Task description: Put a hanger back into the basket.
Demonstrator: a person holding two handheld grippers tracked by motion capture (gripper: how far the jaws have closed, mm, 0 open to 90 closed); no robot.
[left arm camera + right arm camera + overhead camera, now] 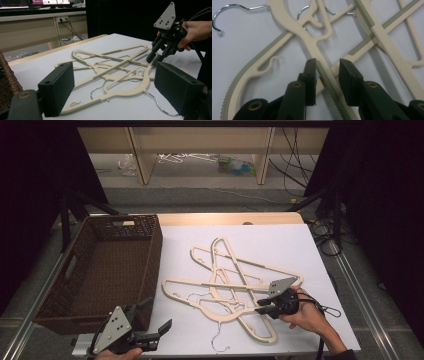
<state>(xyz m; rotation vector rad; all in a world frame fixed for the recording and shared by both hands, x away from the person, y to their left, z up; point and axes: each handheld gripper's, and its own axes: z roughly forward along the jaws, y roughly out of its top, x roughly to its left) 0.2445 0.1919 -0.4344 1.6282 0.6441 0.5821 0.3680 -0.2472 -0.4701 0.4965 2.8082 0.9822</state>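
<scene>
Partly hidden by overlap, the cream hangers (231, 280) are seen lying in a tangled pile on the white table sheet (280, 240), so that it cannot be told which arm belongs to which hanger where they cross. The right gripper (264, 306) is held at the pile's near right side; in the right gripper view its jaws are seen astride one ribbed hanger arm (329, 85), one pad touching the arm, a gap left at the other, so the arm is bracketed but not yet clamped. The lower part of that arm is cut off by the frame's bottom edge. A chrome hook (222, 15) lies clear on bare sheet beside the pile. The left gripper (150, 320) is held low at the table's near edge, its jaws spread wide with nothing between them, well apart from the hangers. The brown wicker basket (80, 285) stands at the left, just beside the pile's left tip, and bare sheet is left between the pile and the table's near edge.
</scene>
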